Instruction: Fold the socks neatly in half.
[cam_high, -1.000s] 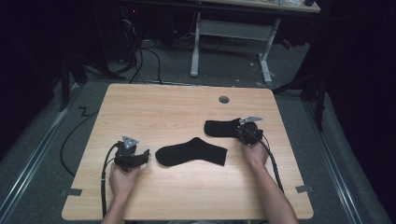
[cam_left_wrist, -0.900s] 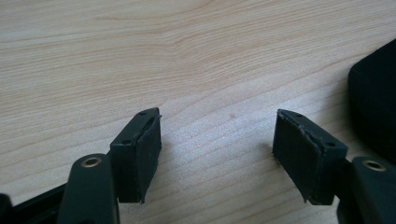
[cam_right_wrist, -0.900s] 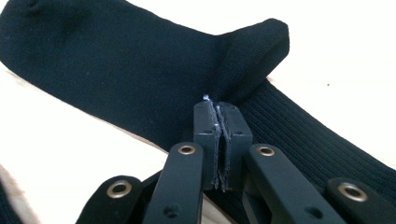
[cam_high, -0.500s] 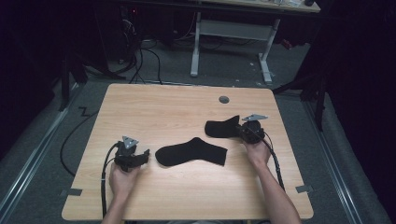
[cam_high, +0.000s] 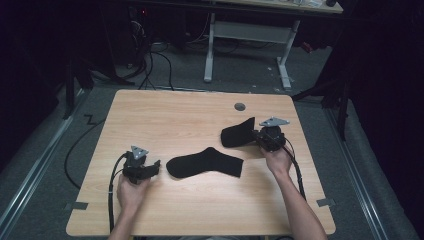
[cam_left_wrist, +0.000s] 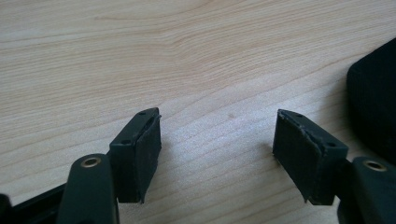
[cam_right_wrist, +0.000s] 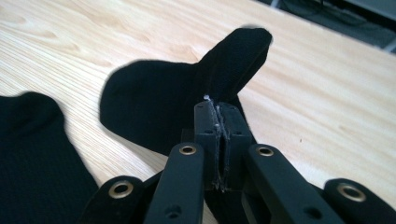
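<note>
Two black socks on the wooden table (cam_high: 190, 120), and I've got one of them. My right gripper (cam_high: 260, 136) has its jaws pinched tight on the edge of the held sock (cam_high: 237, 135); its end is raised off the wood, and in the right gripper view the fabric (cam_right_wrist: 187, 98) stands up just ahead of the jaws. The flat sock (cam_high: 205, 162) lies between my two grippers, apart from the one I'm holding. My left gripper (cam_high: 152, 167) rests low over the table beside that flat sock's rounded end, jaws spread wide with bare wood between them.
</note>
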